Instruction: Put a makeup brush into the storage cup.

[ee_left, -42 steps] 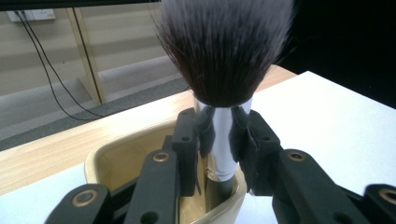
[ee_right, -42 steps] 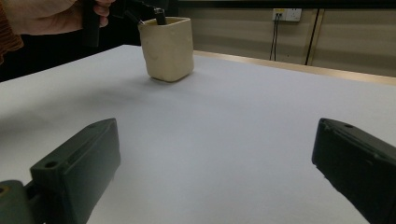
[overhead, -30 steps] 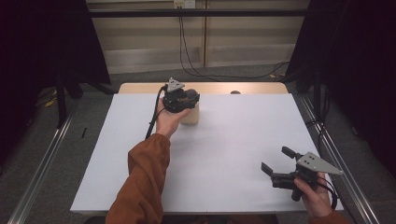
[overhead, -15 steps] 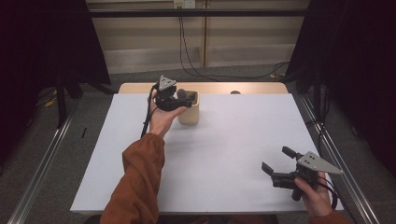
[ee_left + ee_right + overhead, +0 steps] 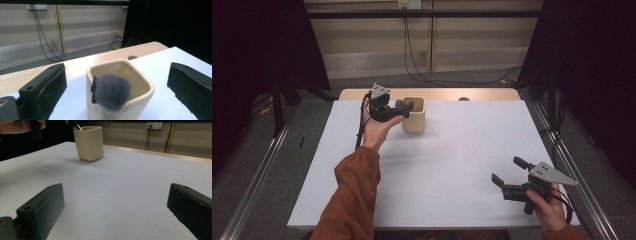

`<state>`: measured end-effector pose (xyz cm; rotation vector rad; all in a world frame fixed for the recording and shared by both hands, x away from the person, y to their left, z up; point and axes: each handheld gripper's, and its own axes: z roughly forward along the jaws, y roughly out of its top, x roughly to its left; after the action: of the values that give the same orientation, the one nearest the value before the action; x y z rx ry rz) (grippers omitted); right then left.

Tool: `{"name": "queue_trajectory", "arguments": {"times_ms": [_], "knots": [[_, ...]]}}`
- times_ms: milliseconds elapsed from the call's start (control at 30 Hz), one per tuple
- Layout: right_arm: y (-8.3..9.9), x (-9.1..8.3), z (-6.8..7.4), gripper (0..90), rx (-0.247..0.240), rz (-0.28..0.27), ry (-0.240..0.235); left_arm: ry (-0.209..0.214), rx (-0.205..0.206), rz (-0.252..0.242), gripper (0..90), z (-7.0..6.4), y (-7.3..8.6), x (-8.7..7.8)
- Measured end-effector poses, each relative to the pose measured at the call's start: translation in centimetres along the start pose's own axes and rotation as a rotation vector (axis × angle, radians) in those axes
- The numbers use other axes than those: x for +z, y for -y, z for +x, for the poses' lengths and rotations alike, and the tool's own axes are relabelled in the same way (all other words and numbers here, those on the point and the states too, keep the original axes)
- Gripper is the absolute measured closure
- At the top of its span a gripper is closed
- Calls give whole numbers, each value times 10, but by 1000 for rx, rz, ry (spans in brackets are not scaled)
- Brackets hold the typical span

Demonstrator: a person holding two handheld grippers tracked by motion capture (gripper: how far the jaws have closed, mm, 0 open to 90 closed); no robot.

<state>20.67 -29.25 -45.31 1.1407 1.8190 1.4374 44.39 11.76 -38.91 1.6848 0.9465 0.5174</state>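
Brush [image 5: 112, 91] now resting in beige cup [image 5: 414, 115]; left hand-held gripper [image 5: 403, 106] drawn back leftward, jaws apart, empty; placement apparently finished.

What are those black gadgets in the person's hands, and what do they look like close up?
Each is a hand-held black tool ending in two blocky tongs. The left gripper and the right gripper each carry a grey three-cornered plate on top. A black cable trails from the left one. In the left gripper view the tongs have dark padded inner faces and small round holes. The person's left arm wears a rust-orange sleeve.
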Motion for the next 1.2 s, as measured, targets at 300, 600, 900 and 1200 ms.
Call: {"name": "queue_trajectory", "arguments": {"times_ms": [300,600,900,1200], "knots": [[0,-2,-1,8,5,0,13,27,41,-26,17,-4,-3,-18],[-1,-5,2,9,1,-7,21,21,35,-8,23,-2,2,-35],[-1,-1,2,9,5,1,15,10,50,-12,27,0,10,-48],[-1,-2,1,9,-3,2,16,26,45,-15,29,-2,19,-64]]}}
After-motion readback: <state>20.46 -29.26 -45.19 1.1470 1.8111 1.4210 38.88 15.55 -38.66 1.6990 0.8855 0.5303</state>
